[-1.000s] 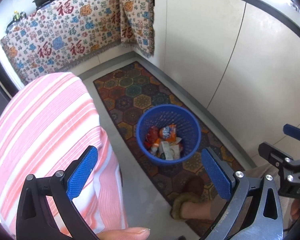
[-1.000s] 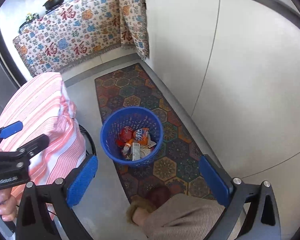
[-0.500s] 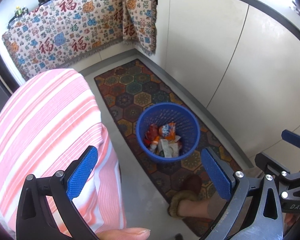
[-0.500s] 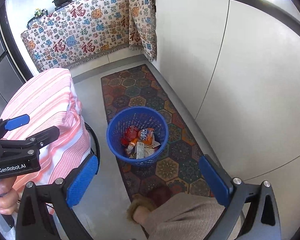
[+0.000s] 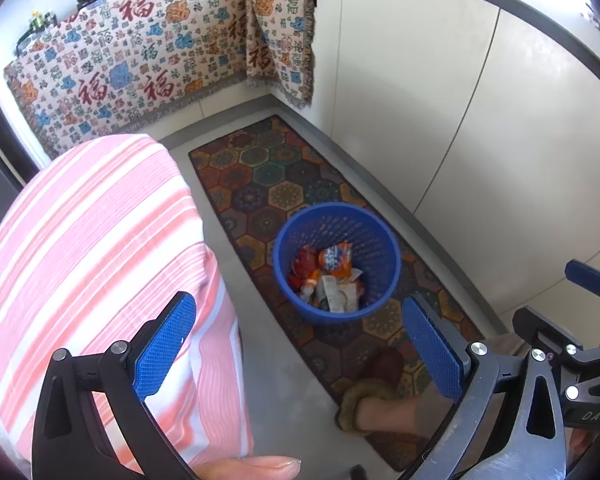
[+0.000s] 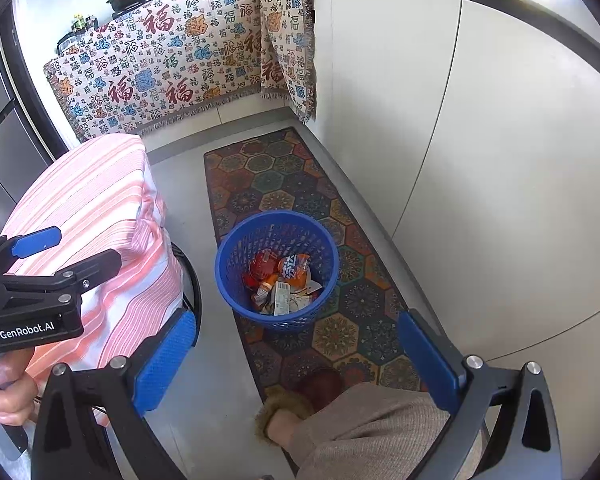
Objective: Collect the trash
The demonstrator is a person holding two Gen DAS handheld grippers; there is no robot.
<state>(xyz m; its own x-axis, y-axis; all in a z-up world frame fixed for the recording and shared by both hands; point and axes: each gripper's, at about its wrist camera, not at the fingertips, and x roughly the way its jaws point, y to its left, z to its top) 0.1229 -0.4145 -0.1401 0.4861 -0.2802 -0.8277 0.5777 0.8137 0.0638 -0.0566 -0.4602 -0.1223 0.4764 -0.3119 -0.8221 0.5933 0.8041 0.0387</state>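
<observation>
Both wrist views look steeply down from well above the floor, past their own wide-apart fingers. They share the blue basket [image 5: 337, 264] [image 6: 277, 270] on the rug [image 5: 268, 184] [image 6: 284, 184] — the left view from further left, each catching the other claw [image 5: 580, 320] [image 6: 32, 276] at its edge.

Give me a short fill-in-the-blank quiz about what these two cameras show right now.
1. The wrappers lie inside a basket coloured ____.
2. The basket stands on a patterned ____ on the floor.
3. The jaws of the left gripper and the right gripper are both ____.
4. The striped pink cloth lies to the ____ of the basket.

Missing words: blue; rug; open; left
</observation>
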